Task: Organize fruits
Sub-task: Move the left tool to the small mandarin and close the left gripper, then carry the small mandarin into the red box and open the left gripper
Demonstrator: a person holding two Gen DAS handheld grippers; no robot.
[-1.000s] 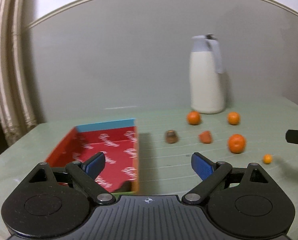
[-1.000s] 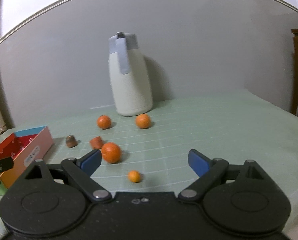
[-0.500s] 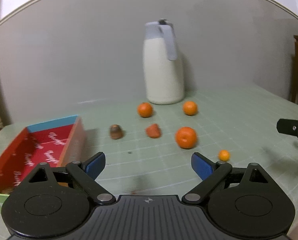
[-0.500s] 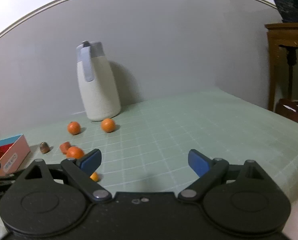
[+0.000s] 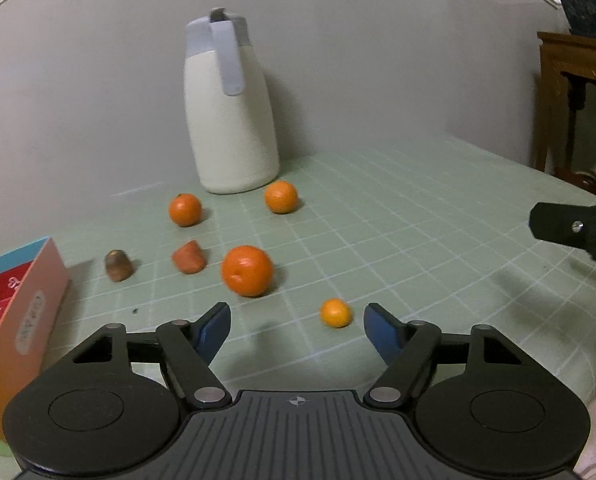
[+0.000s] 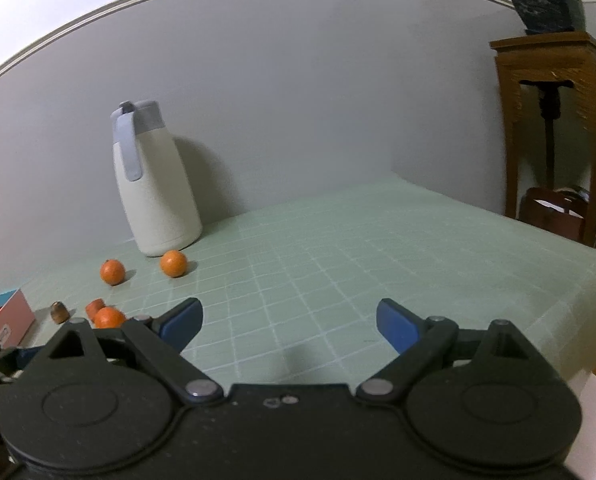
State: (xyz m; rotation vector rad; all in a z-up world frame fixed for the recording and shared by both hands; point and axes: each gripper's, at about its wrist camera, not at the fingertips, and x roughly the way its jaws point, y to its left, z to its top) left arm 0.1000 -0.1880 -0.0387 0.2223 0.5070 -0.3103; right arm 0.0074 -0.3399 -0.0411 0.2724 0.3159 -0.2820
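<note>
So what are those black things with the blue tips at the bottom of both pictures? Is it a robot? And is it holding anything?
It is not a robot. A person holds one hand-held gripper in each hand, and each has a small camera looking forward along its two fingers. One picture comes from the left hand-held gripper, the other from the right hand-held gripper. The blue tips are their finger pads.

On the green table stand a white jug and a red box at the left edge. Around them lie four oranges: a big orange, a tiny orange and two near the jug. There is also a reddish chunk and a brown lump.

Nothing is held. The left jaws have just been closing a little, with nothing between them.
</note>
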